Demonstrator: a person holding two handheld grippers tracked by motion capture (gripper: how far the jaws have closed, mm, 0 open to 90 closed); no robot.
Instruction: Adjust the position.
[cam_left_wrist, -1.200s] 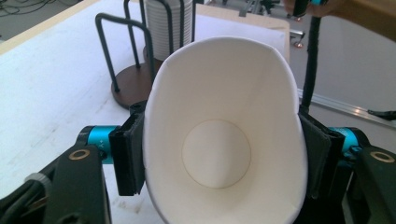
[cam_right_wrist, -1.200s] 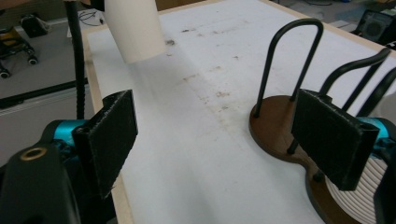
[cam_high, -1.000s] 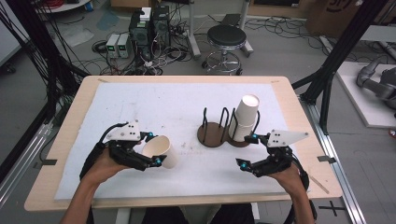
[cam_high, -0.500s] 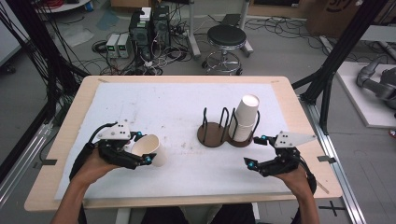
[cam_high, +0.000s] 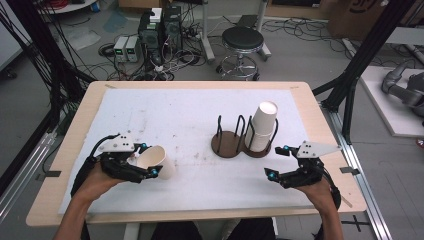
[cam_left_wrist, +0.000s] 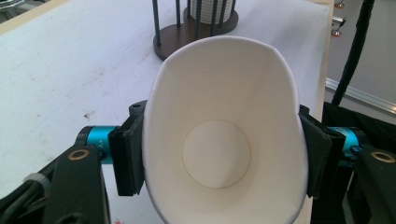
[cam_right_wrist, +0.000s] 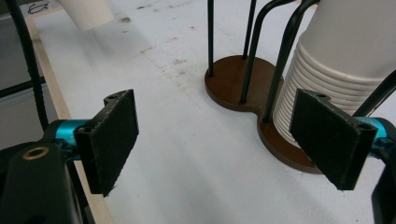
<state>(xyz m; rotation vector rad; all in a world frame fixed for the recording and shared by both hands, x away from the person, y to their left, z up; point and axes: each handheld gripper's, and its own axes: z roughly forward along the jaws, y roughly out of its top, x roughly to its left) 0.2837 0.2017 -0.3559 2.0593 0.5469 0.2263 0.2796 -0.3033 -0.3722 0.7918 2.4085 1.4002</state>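
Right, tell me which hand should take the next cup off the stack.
Right, probably. The right claw is open with nothing between its pads, beside the stack of cups in the holder. The left claw is clamped on a paper cup, far from the stack.

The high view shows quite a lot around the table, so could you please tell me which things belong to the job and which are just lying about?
Part of the job:
- paper cup, squeezed in the left gripper
- cup stack
- wire holder
- right gripper, open

Lying about:
- stool
- floor electronics
- cardboard box
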